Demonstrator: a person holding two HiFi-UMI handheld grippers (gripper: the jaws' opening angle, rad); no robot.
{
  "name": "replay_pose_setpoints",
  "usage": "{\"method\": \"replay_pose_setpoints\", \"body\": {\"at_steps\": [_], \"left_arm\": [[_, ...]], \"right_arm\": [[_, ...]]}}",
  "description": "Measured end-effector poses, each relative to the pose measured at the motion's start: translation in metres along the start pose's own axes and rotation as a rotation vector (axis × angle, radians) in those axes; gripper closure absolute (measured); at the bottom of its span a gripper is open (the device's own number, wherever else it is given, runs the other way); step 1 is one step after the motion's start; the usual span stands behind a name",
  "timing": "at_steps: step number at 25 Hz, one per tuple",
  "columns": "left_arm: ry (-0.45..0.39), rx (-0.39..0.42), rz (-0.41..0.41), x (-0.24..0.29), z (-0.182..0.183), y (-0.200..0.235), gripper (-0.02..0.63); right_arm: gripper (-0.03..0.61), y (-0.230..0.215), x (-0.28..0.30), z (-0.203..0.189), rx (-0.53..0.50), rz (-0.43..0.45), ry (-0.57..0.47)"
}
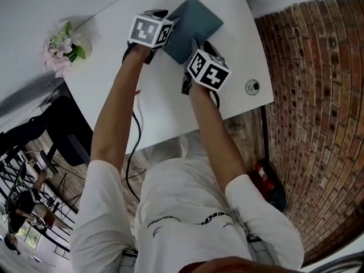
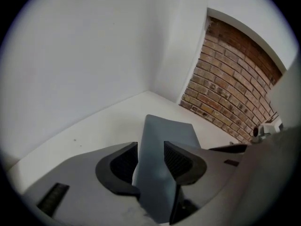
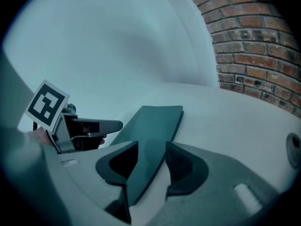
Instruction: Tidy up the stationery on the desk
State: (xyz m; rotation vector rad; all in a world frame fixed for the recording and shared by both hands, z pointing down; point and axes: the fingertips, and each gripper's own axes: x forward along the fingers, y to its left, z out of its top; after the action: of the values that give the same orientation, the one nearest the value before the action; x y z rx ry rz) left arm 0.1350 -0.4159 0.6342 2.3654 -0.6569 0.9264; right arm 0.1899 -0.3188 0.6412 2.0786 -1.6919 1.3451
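A dark teal notebook [image 1: 196, 21] lies flat on the white desk [image 1: 108, 90], near its far edge. My left gripper [image 1: 166, 32] is at the book's near left corner, and my right gripper [image 1: 198, 45] is at its near right corner. In the left gripper view the notebook [image 2: 165, 134] runs between the jaws of the left gripper [image 2: 150, 160], which stand wide. In the right gripper view the notebook [image 3: 155, 121] lies between the jaws of the right gripper [image 3: 151, 163], with bare desk showing beside the right pad. The left gripper's marker cube [image 3: 47, 105] shows there too.
A bunch of pink and white flowers [image 1: 61, 50] stands at the desk's left corner. A round metal fitting [image 1: 252, 86] sits in the desk near its right edge. A brick wall [image 1: 318, 95] runs along the right. A red canister [image 1: 265, 176] lies on the floor below.
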Motion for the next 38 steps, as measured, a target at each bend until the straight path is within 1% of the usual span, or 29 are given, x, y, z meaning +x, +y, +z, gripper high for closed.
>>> {"method": "replay_pose_setpoints", "body": {"at_steps": [2,4,9,12,16,21,23,28,32,38], "left_arm": [[-0.005,-0.034,0.003,0.005,0.000,0.004,0.443],[0.002,-0.048,0.008,0.008,-0.004,0.008,0.443],[0.042,-0.052,-0.015,0.018,-0.011,0.013,0.443],[0.068,-0.064,-0.049,0.022,-0.014,0.011,0.445],[0.089,-0.057,-0.062,0.025,-0.015,0.010,0.443],[0.090,-0.062,-0.065,0.026,-0.015,0.009,0.443],[0.091,-0.070,-0.065,0.026,-0.015,0.009,0.443],[0.095,-0.073,-0.084,0.025,-0.016,0.006,0.445],[0.123,-0.059,-0.095,0.024,-0.021,0.001,0.445],[0.157,-0.063,-0.095,0.020,-0.029,-0.005,0.445]], "right_arm": [[0.407,0.000,0.003,0.000,0.021,0.001,0.007],[0.405,-0.001,0.005,-0.001,0.033,-0.004,0.015],[0.403,-0.004,0.012,-0.002,0.049,-0.026,0.026],[0.397,-0.002,0.012,-0.001,0.025,-0.033,0.029],[0.386,-0.002,0.011,0.000,0.003,-0.049,0.031],[0.367,-0.012,0.013,-0.002,0.038,-0.072,0.033],[0.367,-0.014,0.016,-0.006,0.050,-0.072,0.042],[0.384,-0.016,0.018,-0.007,0.019,-0.089,0.041],[0.398,-0.016,0.018,-0.008,0.011,-0.080,0.056],[0.407,-0.018,0.015,-0.008,-0.010,-0.069,0.079]]}}
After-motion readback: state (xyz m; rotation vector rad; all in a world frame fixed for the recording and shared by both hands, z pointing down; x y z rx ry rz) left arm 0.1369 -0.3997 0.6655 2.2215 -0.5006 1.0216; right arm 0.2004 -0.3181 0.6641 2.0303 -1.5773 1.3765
